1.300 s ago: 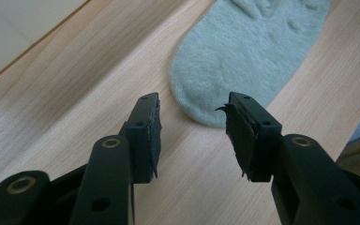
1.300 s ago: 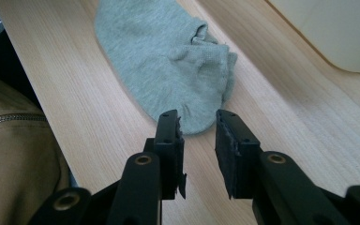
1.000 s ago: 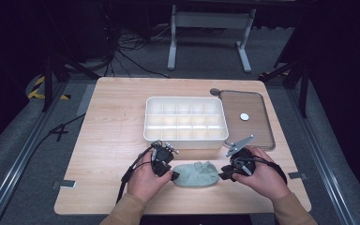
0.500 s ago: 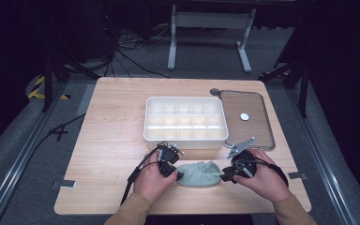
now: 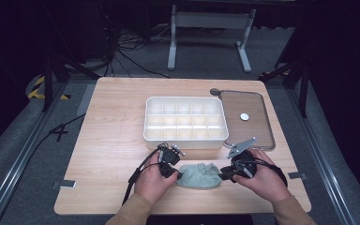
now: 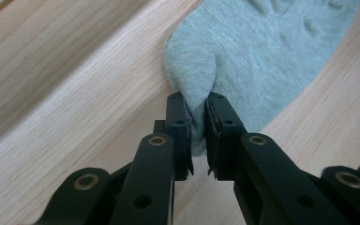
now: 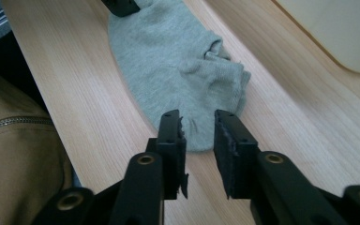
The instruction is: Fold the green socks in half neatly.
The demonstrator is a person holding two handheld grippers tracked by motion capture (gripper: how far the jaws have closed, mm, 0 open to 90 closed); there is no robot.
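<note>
Sock [image 6: 262,51] cropped at frame's top

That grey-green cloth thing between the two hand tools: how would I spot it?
Find the wooden table, then the white divided tray at its middle. Just in front, at the near edge, lies the sock: the one soft, crumpled, pale grey-green thing among hard items.

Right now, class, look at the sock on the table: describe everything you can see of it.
The sock is a short, pale grey-green ankle sock of soft ribbed knit. It lies flat and slightly rumpled on the wooden table, in front of the white divided box. The left claw, whose jaws have just been closing, pinches one end; the right claw straddles the other end, not yet pressing.
</note>
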